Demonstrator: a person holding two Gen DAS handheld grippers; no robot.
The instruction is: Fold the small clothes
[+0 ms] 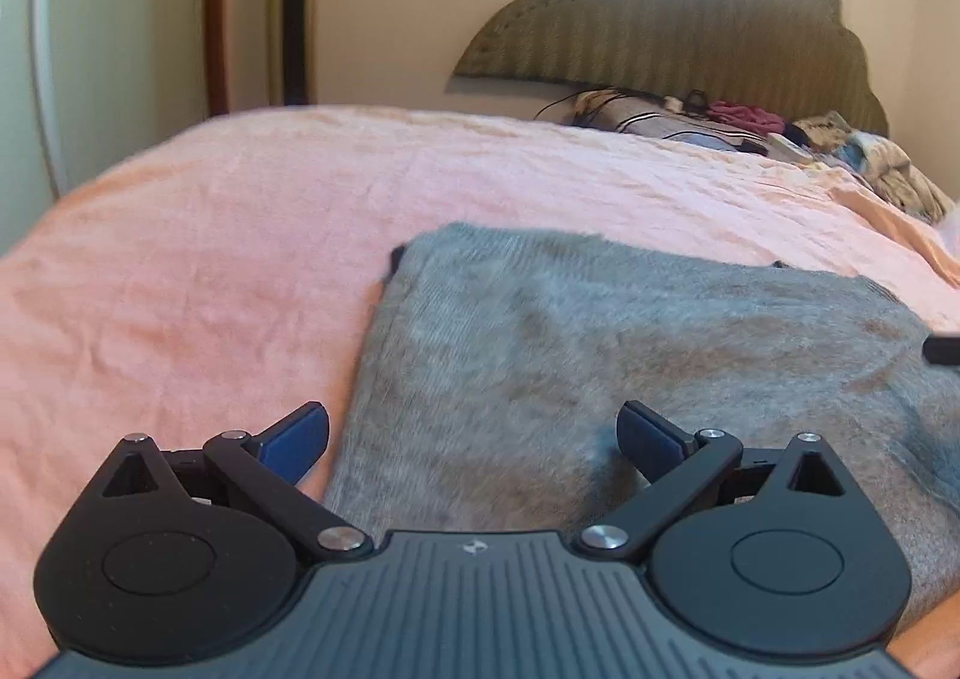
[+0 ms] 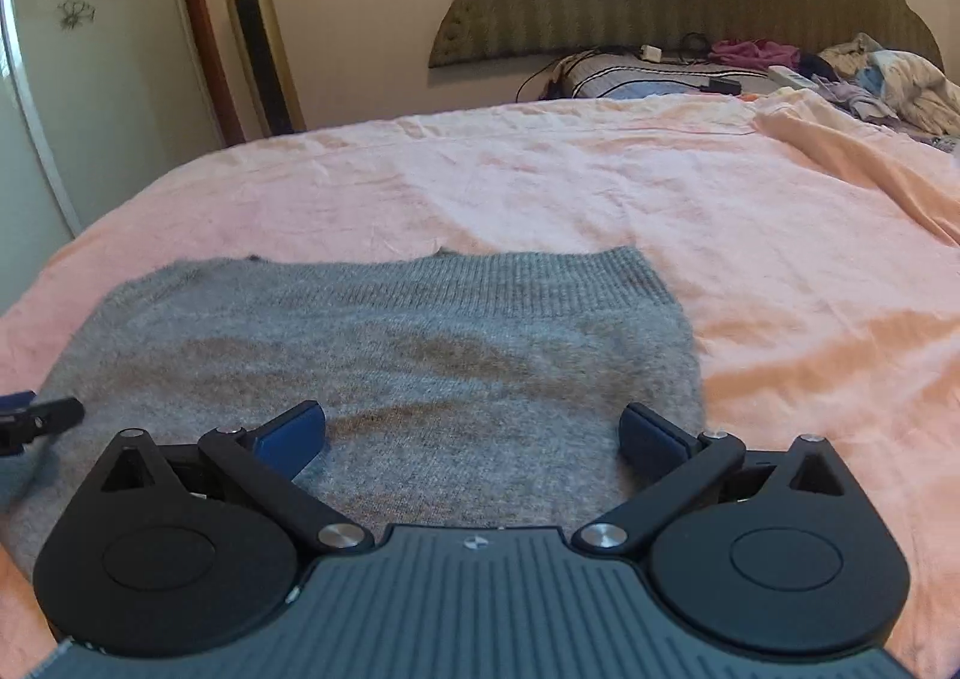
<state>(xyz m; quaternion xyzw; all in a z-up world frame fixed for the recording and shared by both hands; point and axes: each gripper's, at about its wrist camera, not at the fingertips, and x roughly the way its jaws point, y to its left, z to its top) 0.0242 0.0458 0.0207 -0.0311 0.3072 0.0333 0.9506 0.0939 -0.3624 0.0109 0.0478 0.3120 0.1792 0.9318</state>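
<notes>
**Both jaws wide over the grey knit**

On the pink bedspread [image 1: 180, 271], seen from the left wrist, the grey knitted garment [image 1: 600, 355] lies flat, spreading ahead and off to the right of the left hand-held gripper [image 1: 474, 436]. Its jaws stand wide with nothing between the blue pads; the left pad hangs over bare bedspread, the right over wool, so this gripper straddles the garment's left edge. That edge runs away from the camera towards the headboard [image 1: 660, 31]. At the far right a dark tip of the other gripper just pokes in over the knit.

Over to the right wrist, and the same garment [image 2: 420, 355] fills the foreground, its ribbed hem [image 2: 540, 283] lying across the far side. The right hand-held gripper [image 2: 474, 436] is also spread wide and empty, both pads above the fabric, the right pad close to the garment's right edge. The left gripper's tip shows at the left margin, low over the knit.

So the long axis runs side to side between the two hands, each nearest its own edge. My read: the coming move is a pinch at those near corners, then carry the cloth towards the hem.
</notes>
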